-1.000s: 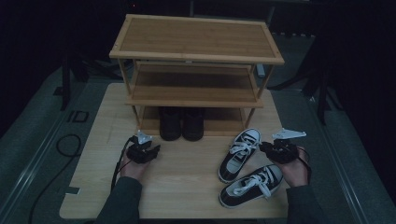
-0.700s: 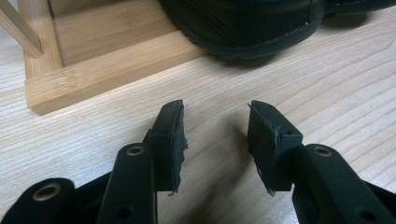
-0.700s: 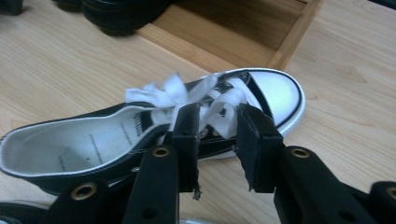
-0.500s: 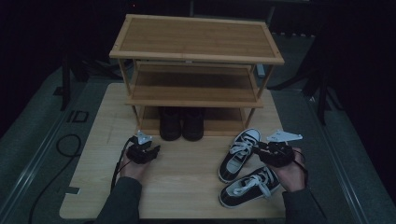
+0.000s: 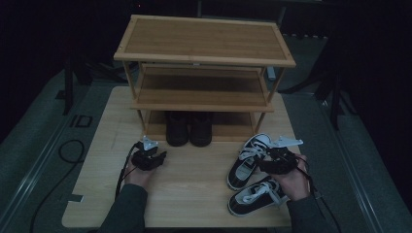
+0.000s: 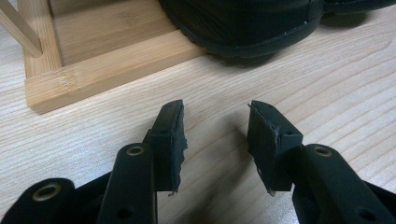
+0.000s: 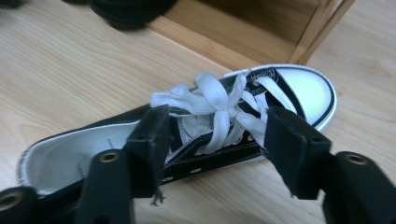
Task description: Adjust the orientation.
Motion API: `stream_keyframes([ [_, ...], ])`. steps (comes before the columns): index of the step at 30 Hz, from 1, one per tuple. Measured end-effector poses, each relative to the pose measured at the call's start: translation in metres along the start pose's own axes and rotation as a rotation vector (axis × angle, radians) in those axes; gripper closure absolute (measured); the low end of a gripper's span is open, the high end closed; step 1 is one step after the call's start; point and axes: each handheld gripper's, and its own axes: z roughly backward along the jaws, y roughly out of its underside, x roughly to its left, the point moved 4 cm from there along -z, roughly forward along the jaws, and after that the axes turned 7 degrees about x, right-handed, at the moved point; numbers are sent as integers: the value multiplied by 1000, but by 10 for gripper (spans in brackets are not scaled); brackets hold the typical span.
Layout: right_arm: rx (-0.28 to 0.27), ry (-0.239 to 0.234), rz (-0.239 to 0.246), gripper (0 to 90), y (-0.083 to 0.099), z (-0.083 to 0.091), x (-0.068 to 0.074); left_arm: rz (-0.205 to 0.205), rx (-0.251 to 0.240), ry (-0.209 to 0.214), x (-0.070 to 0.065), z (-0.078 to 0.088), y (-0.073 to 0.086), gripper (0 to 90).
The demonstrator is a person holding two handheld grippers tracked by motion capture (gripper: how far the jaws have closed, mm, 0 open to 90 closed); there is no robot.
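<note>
The right gripper [image 7: 212, 149] is spreading its jaws wide over a black-and-white canvas sneaker [image 7: 187, 135], one jaw sitting on each side of the white laces [image 7: 219, 105] without closing on them; from above, this right gripper [image 5: 278, 160] is hovering over the upper of the two sneakers, with the person's right hand [image 5: 294, 177] wrapping it from behind. That sneaker [image 5: 250, 160] is lying on the table with its white toe cap pointing toward the shoe rack, and a second matching sneaker [image 5: 255, 196] is lying just beside it, nearer the person, angled the other way.

The left gripper [image 6: 215, 140] is also standing released, its jaws gaping apart above bare wood and gripping nothing. In the high view the left gripper [image 5: 148, 158] is resting low over the table in the person's left hand [image 5: 136, 175], with a cable trailing back along the sleeve. Just ahead of its jaws, the bottom rail of the bamboo shoe rack [image 6: 107, 70] is showing, and the toe of a black shoe [image 6: 243, 25] is poking out over that rail.

The three-tier shoe rack [image 5: 204, 58] is standing at the far side of the light wooden table [image 5: 194, 194], and a pair of black shoes [image 5: 189, 128] is sitting on its lowest shelf, toes facing the person, between the two grippers.
</note>
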Motion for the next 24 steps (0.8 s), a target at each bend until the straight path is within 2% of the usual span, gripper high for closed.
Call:
stream_keyframes([
  [3,28,14,-4,365,1,-6,0,-2,0,1,0,0,0,565],
  [4,49,35,-13,353,4,-10,-2,-3,0,3,0,0,0,565],
  [9,66,28,-34,354,8,-11,-4,-3,0,3,0,0,0,565],
  [12,106,17,-67,378,12,-13,-4,-2,0,2,0,0,0,565],
  [15,131,10,-80,385,12,-19,-3,-3,1,2,0,0,0,565],
  [16,153,-7,-95,424,12,-25,-1,-4,2,1,0,0,0,565],
  [17,153,-7,-95,424,12,-25,-1,-4,2,1,0,0,0,565],
  [18,177,-25,-104,529,11,-30,1,-5,1,2,0,0,0,565],
  [21,184,-17,-105,574,10,-32,4,-6,1,4,0,0,0,565],
  [22,184,-13,-108,655,9,-32,5,-6,1,4,0,0,0,565],
  [24,187,-3,-102,681,9,-32,6,-6,0,4,0,0,0,565],
])
